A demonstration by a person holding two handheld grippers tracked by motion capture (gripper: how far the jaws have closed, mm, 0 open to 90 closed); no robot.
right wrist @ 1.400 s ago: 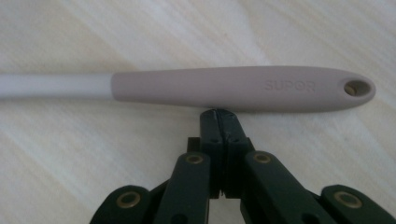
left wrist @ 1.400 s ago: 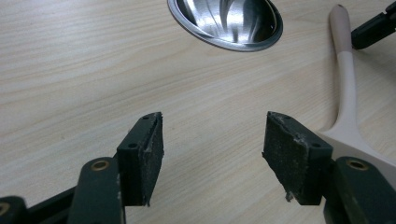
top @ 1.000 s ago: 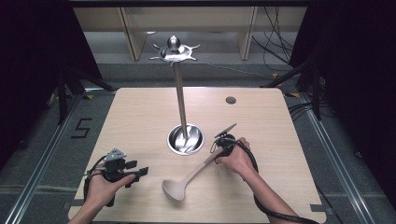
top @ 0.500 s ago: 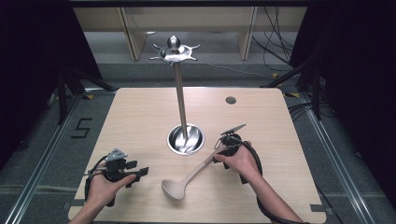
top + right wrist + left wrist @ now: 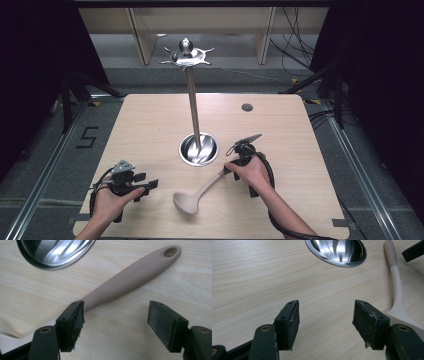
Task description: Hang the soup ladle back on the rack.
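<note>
Both tongs gape; ladle [image 5: 130, 277] handle beside right tongs [image 5: 116, 322], ungripped.

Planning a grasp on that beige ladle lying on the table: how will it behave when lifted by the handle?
The ladle looks moulded and one-piece, so probably stiff rather than floppy. Its handle appears matte, likely grippy against the pads. The bowl end is wider, so it may droop if held near the handle tip.
</note>
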